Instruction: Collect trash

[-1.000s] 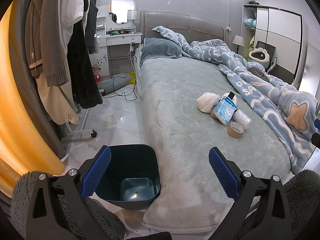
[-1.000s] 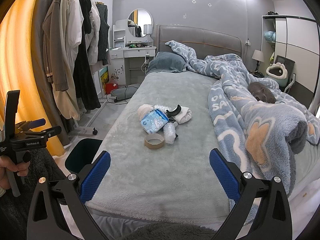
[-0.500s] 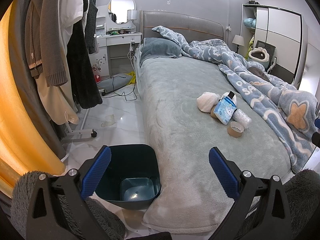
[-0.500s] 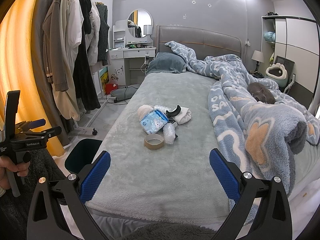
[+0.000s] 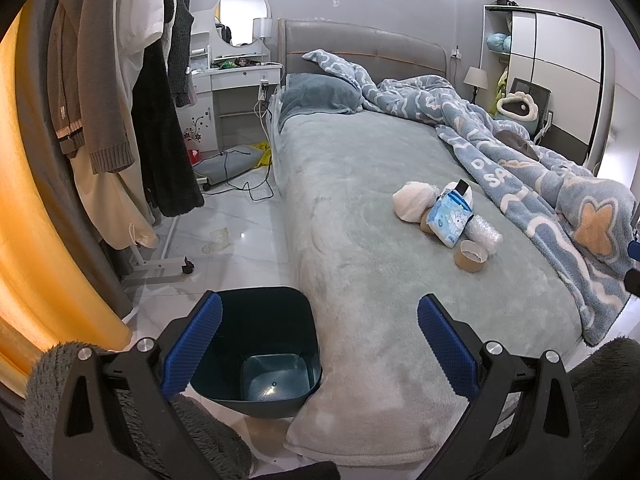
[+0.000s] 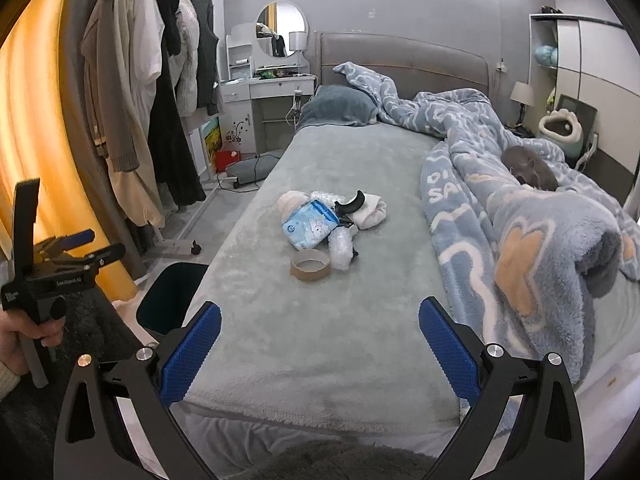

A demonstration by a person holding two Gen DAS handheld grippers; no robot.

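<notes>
A pile of trash lies mid-bed: a blue wipes packet (image 6: 310,230), a cardboard tape roll (image 6: 311,265), a wad of bubble wrap (image 6: 341,248), white crumpled paper (image 6: 370,210) and a black curved piece (image 6: 352,202). The pile shows in the left wrist view too, with the packet (image 5: 450,220) and the roll (image 5: 471,256). A dark teal bin (image 5: 256,344) stands on the floor at the bed's near left corner, seen also in the right wrist view (image 6: 170,300). My left gripper (image 5: 319,348) is open above the bin and bed corner. My right gripper (image 6: 320,350) is open over the bed's foot, well short of the pile.
A blue patterned blanket (image 6: 520,220) is heaped along the bed's right side with a grey cat (image 6: 528,168) on it. A clothes rack (image 5: 132,120) with coats stands left. A dressing table (image 5: 236,92) and floor cables (image 5: 240,180) lie beyond.
</notes>
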